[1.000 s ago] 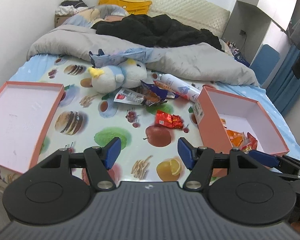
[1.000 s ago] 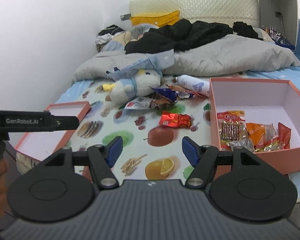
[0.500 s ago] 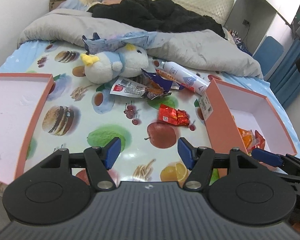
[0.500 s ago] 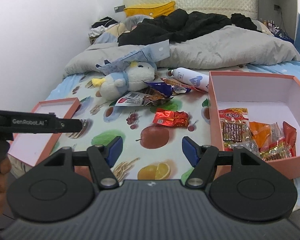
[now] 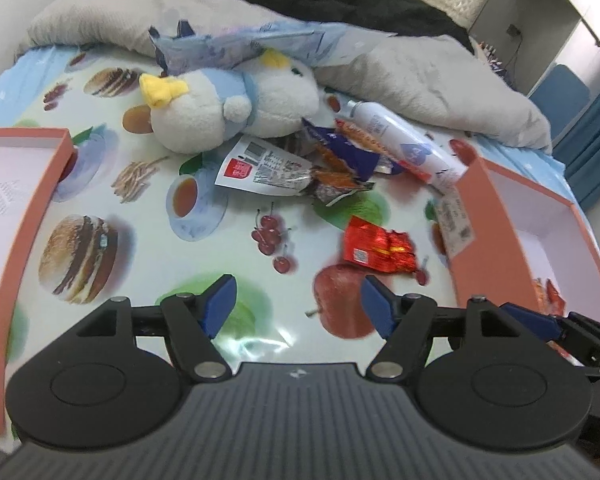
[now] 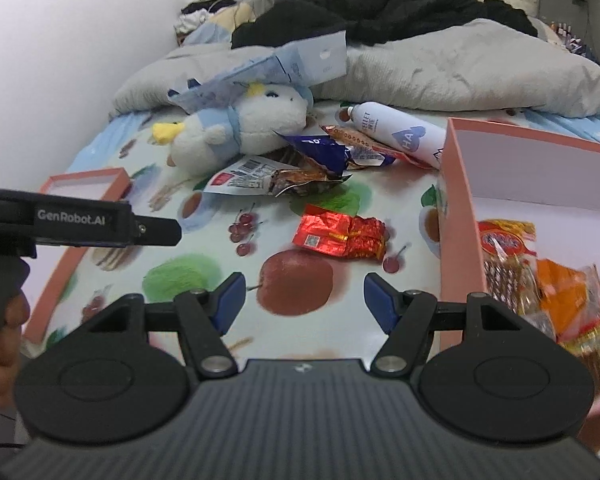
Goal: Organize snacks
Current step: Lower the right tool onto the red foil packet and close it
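A red foil snack pack (image 5: 378,250) (image 6: 340,236) lies on the fruit-print sheet, just ahead of both grippers. Behind it is a heap of snack wrappers (image 5: 300,168) (image 6: 296,172). The pink box on the right (image 5: 496,216) (image 6: 456,216) holds several snack packs (image 6: 540,280). The pink lid tray on the left (image 5: 32,216) (image 6: 84,178) holds nothing. My left gripper (image 5: 296,306) is open and empty. My right gripper (image 6: 304,300) is open and empty, right beside the box wall.
A white and blue plush bird (image 5: 228,100) (image 6: 240,124) and a white bottle (image 5: 400,140) (image 6: 396,132) lie behind the wrappers. A grey duvet (image 5: 420,64) and black clothes (image 6: 360,4) fill the far bed. The left gripper's body (image 6: 80,220) shows at the left of the right wrist view.
Both grippers have moved forward over the bed toward the red snack pack and the wrapper heap. Both stay open and empty.
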### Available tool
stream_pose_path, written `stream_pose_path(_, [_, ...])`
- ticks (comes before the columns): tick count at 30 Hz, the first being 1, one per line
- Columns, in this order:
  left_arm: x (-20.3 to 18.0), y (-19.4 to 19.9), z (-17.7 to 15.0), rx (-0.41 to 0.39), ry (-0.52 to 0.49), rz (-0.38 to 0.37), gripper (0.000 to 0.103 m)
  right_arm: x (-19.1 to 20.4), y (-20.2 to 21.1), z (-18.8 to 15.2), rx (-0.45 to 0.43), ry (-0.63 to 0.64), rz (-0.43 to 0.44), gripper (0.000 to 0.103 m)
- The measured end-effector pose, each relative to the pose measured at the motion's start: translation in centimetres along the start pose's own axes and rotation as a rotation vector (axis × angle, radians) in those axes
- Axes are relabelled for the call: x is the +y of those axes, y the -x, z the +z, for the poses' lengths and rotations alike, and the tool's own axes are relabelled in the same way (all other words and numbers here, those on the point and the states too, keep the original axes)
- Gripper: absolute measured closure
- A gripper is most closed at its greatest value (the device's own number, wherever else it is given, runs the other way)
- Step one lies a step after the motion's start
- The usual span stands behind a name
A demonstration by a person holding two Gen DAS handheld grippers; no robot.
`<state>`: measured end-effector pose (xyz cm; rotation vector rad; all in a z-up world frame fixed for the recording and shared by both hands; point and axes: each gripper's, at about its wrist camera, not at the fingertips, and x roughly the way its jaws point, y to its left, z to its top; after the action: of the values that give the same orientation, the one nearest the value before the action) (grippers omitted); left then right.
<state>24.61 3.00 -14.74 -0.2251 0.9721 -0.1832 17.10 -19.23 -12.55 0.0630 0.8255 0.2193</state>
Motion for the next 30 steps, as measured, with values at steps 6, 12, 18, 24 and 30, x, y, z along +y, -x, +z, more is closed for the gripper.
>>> stream_pose_path(6, [0.9, -4.4, 2.8, 0.023, -0.058, -0.005, 0.030, -0.8, -4.9, 1.4, 0.048, -0.001, -0.022, 0.035])
stream_pose_path(12, [-0.6, -7.8, 5.9, 0.019, -0.171, -0.093, 0.030, -2.3, -8.8, 2.2, 0.063, -0.032, -0.091, 0.035])
stream_pose_path(18, [-3.5, -11.8, 8.0, 0.046, -0.286, -0.170, 0.030, -2.9, -11.4, 2.4, 0.065, -0.022, -0.153, 0.036])
stream_pose_path(24, [-5.8, -15.0, 8.2, 0.069, -0.459, -0.121, 0.028, -3.5, -13.4, 2.3, 0.073, -0.042, -0.158, 0.037])
stream_pose_path(30, [-6.2, -17.4, 8.2, 0.075, -0.537, -0.058, 0.028, -4.0, -14.9, 2.3, 0.099, -0.044, -0.164, 0.040])
